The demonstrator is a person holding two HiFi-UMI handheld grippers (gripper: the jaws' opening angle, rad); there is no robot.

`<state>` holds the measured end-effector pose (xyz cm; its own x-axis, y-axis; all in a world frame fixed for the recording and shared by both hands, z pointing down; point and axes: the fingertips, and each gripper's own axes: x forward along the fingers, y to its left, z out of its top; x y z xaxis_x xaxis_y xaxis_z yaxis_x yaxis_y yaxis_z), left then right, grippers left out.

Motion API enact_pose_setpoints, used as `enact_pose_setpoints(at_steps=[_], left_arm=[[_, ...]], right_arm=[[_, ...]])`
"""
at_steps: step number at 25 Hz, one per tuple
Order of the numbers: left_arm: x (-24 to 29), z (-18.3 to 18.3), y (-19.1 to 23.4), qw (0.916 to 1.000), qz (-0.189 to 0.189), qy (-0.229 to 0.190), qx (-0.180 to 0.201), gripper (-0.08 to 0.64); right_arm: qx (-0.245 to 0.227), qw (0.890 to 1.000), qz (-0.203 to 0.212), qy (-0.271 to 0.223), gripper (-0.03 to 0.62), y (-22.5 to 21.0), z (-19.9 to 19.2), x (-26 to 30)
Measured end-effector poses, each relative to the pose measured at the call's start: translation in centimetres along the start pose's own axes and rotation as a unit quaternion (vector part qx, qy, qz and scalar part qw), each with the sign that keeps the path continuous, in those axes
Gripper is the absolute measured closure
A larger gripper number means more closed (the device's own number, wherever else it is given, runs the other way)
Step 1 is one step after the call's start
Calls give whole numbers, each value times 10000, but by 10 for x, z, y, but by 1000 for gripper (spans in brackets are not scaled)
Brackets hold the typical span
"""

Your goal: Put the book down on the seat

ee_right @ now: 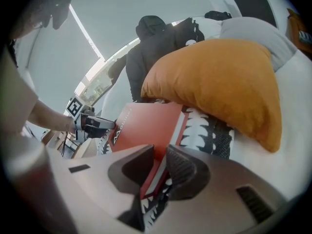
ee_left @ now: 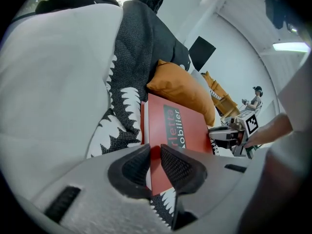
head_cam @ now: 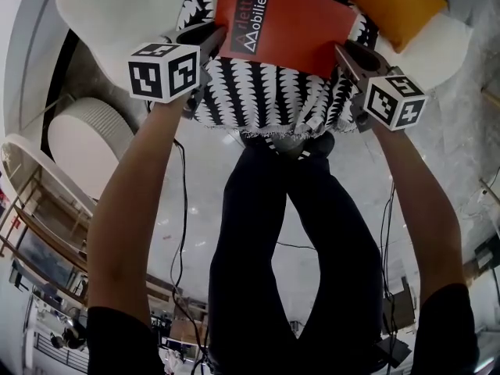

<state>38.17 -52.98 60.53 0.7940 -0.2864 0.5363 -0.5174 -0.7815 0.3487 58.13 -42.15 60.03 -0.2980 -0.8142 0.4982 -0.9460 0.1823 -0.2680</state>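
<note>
Head view shows left gripper [head_cam: 211, 39] and right gripper [head_cam: 349, 57] each clamped on one end of the flat red paperback book [head_cam: 285, 26] over the black-and-white patterned seat cushion [head_cam: 258, 96] (contact unclear), so lowering both ends level before releasing seems best.

Cover of the book [head_cam: 285, 22] red-orange, page edge white, with a dark panel carrying white and red lettering. The throw [head_cam: 266, 100] is black with rows of white jagged tooth shapes; the cushion [head_cam: 391, 2] is plain orange, the seat [head_cam: 117, 14] plain white. The left gripper [head_cam: 207, 39] and right gripper [head_cam: 349, 59] have grey bodies, black ribbed pads and a white cube each, printed with black square markers; the trousers [head_cam: 273, 233] are black and the floor [head_cam: 195, 233] pale grey, glossy, mottled.
</note>
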Motion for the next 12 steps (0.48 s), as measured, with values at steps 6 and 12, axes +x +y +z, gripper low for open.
enact_pose_setpoints(at_steps=[6,12], left_arm=[[-5,-3,2,9996,172,110,193,499],[-53,5,-22,10000,28,23,58,499]], right_arm=[[-7,9988,-336,342,512,-2,-2,-1],[-313,9945,-836,550,511,3,18,-49]])
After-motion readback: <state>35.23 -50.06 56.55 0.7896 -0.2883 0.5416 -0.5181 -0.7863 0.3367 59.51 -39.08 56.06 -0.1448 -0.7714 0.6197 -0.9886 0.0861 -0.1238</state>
